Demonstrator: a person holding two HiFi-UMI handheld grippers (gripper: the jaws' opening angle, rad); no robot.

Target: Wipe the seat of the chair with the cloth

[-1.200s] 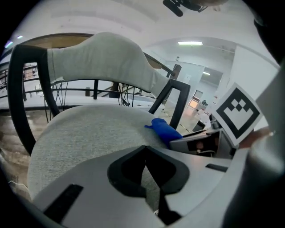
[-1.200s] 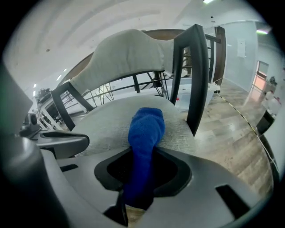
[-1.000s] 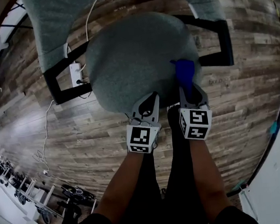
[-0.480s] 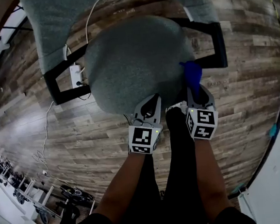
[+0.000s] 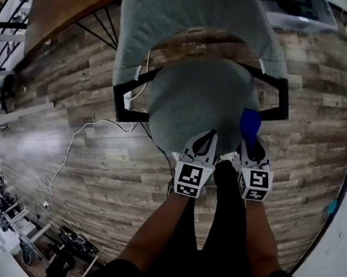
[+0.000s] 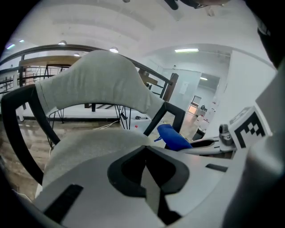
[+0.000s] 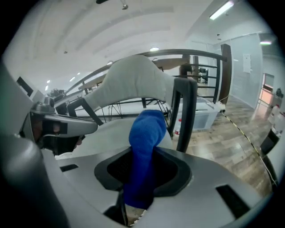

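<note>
Two changes against a second ago.

Head view: the right gripper (image 5: pixel 252 149) has pulled back toward the person. The bunched blue fabric cloth (image 5: pixel 250 122) is now at the right front edge of the round grey padded chair seat (image 5: pixel 200 99) instead of further in on the cushion. The chair also sits higher in frame. The left gripper (image 5: pixel 206 141) is at the seat's front edge, just beside the right one.

Left gripper view: the left gripper (image 6: pixel 144 151) has its jaws pressed together with nothing between them. The seat (image 6: pixel 89 147) is straight ahead and the cloth (image 6: pixel 173 137) is off to the right.

Right gripper view: the right gripper (image 7: pixel 142 160) is clenched on the cloth (image 7: pixel 147 129), which stands up out of the jaws over the seat (image 7: pixel 111 133).

My read: one pull stroke down the right side has just ended. The next pass should start further in and to the left.
</note>
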